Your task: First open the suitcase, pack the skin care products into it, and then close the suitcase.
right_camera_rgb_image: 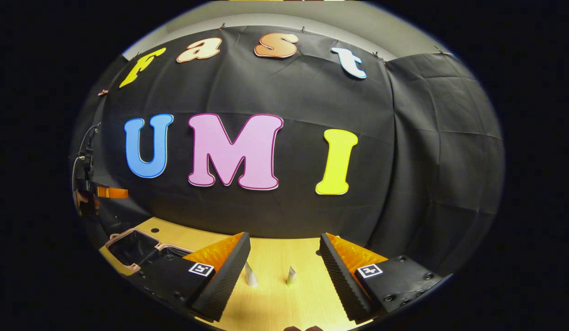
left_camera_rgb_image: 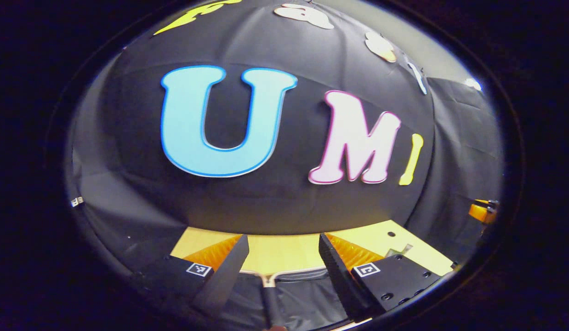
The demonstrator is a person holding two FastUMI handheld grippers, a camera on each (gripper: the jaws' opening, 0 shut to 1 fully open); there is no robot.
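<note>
The left gripper (left_camera_rgb_image: 282, 266) is hovering with its jaws standing wide apart and gripping nothing; between and below its fingers the open suitcase (left_camera_rgb_image: 293, 294) is lying, its dark fabric lining facing up and its pale rim running across the gap. Beyond the suitcase the light wooden table (left_camera_rgb_image: 284, 250) is reaching back to its far edge, where the black booth wall is hanging. At the right edge of the left gripper view, part of the other gripper is showing as an orange and black shape, well apart. The right gripper (right_camera_rgb_image: 284, 271) is likewise holding its jaws wide open with nothing between the fingers. Ahead of it, on the bare table (right_camera_rgb_image: 275, 303), two small pale pointed items (right_camera_rgb_image: 250, 275) are standing upright side by side, near each other but not touching; what they are cannot be told at this size. In the right gripper view the suitcase (right_camera_rgb_image: 133, 248) is sitting toward the table's left edge, lid off its dark interior, pale rim visible. Above it, at the left border, the other gripper and part of a hand are showing, blurred.
</note>
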